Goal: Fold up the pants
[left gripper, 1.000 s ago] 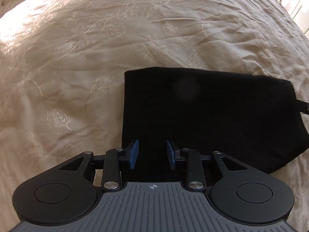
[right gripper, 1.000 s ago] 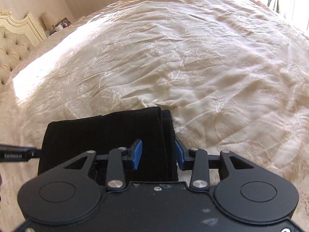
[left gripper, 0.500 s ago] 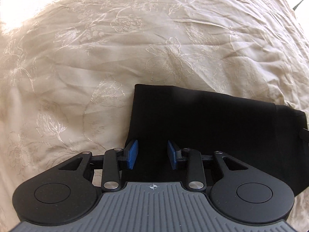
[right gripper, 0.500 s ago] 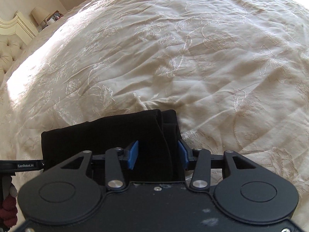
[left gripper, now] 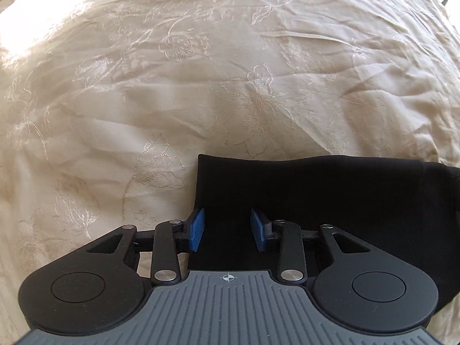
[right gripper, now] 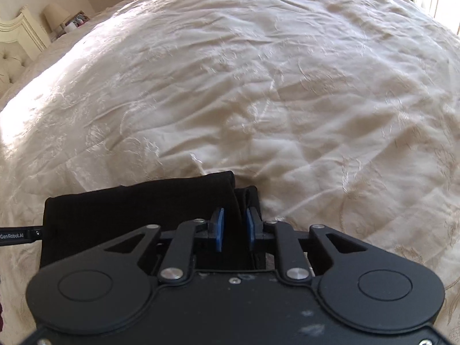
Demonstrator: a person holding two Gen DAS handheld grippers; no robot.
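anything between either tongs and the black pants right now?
Nothing visible. The left tongs straddle the left edge of the folded pants, pads apart. The right tongs have just been closing over the layered right edge. Around them lies only the cream bedspread.

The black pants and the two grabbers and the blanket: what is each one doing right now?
black pants: folded into a flat bundle, lying on the bedspread.
left gripper: jaws apart over the bundle's left end, pads not pressing.
right gripper: jaws just closing, narrow gap, fold of cloth between the pads; whether they pinch it is unclear.
bedspread: spread out, wrinkled.
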